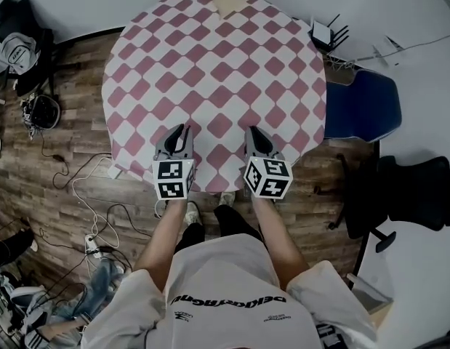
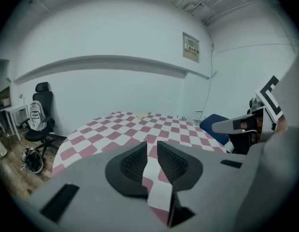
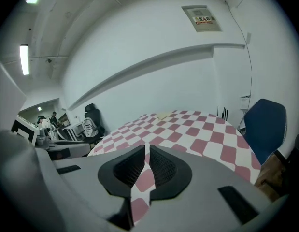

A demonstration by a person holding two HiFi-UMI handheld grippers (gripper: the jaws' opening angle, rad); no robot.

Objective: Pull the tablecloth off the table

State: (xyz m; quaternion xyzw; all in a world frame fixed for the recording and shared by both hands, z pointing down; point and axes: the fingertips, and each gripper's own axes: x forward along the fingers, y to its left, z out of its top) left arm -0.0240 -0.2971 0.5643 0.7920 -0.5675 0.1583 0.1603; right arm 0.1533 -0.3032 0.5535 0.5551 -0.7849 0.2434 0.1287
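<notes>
A pink-and-white checked tablecloth (image 1: 217, 64) covers the round table, whose bare beige top (image 1: 228, 2) shows only at the far edge. Both grippers are at the near edge of the cloth. My left gripper (image 1: 179, 133) has a narrow gap between its jaws; in the left gripper view (image 2: 152, 151) a strip of the cloth (image 2: 139, 124) runs between the pads, which stand slightly off it. My right gripper (image 1: 255, 135) is shut on the cloth's hem; in the right gripper view (image 3: 147, 151) the pads pinch a fold of the tablecloth (image 3: 188, 124).
A blue chair (image 1: 363, 104) stands close to the table's right side, a black office chair (image 1: 421, 187) nearer right. At the left are a chair with a backpack (image 1: 17, 42) and a helmet (image 1: 43, 111). Cables (image 1: 94, 195) lie on the wooden floor beside my feet.
</notes>
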